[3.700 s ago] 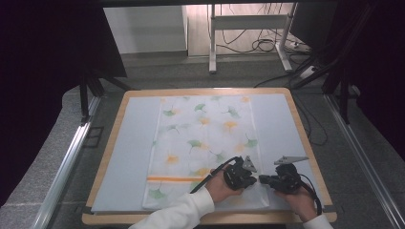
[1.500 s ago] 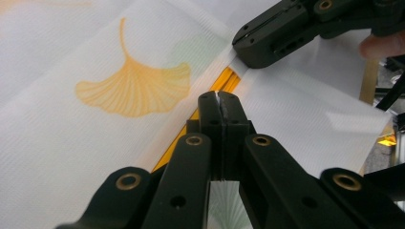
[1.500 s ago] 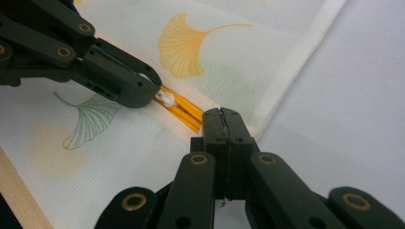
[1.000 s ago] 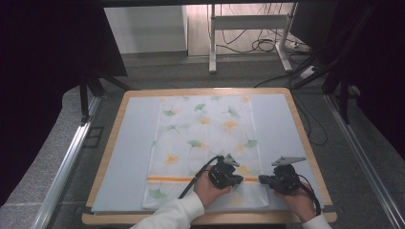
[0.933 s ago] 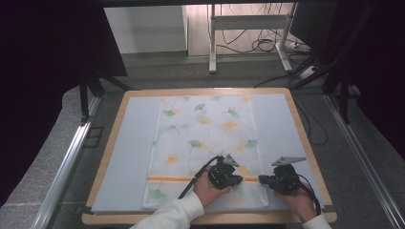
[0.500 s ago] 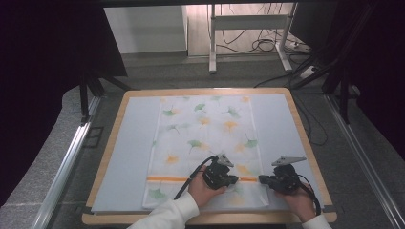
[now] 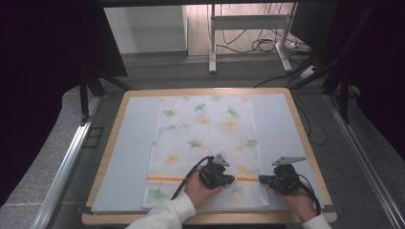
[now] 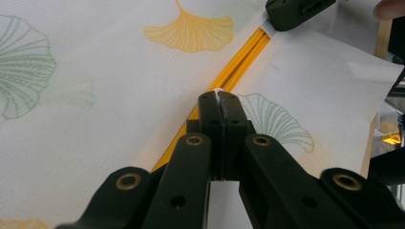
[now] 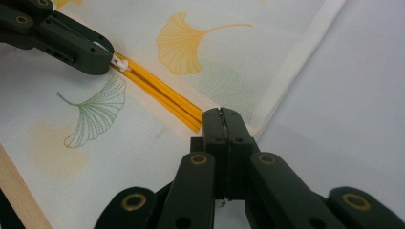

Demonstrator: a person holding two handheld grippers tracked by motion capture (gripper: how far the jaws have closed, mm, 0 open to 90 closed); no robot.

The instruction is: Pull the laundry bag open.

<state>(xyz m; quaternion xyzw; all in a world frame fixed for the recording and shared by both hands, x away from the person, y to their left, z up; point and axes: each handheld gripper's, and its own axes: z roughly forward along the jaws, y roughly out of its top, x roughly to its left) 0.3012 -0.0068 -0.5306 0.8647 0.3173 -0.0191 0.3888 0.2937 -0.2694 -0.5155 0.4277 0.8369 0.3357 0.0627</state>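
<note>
Lying flat on a pale blue mat (image 7: 124,157) inside a wooden-rimmed table (image 7: 107,155), the leaf-printed bag (image 7: 205,138) runs lengthwise away from the person, its orange zipper (image 7: 165,179) crossing the near end. The left gripper (image 7: 228,180) is pressed together on the white zipper pull (image 8: 218,90); the right gripper (image 7: 261,180) pinches the zipper's end at the bag's right edge. Bare mat flanks both long sides.

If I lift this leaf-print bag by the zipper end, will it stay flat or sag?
Probably sag: the bag looks like thin woven cloth lying flat on the mat. It seems light, so it may slide when pushed. The left hand-held gripper is shut on the small zipper pull, which could slip.
</note>
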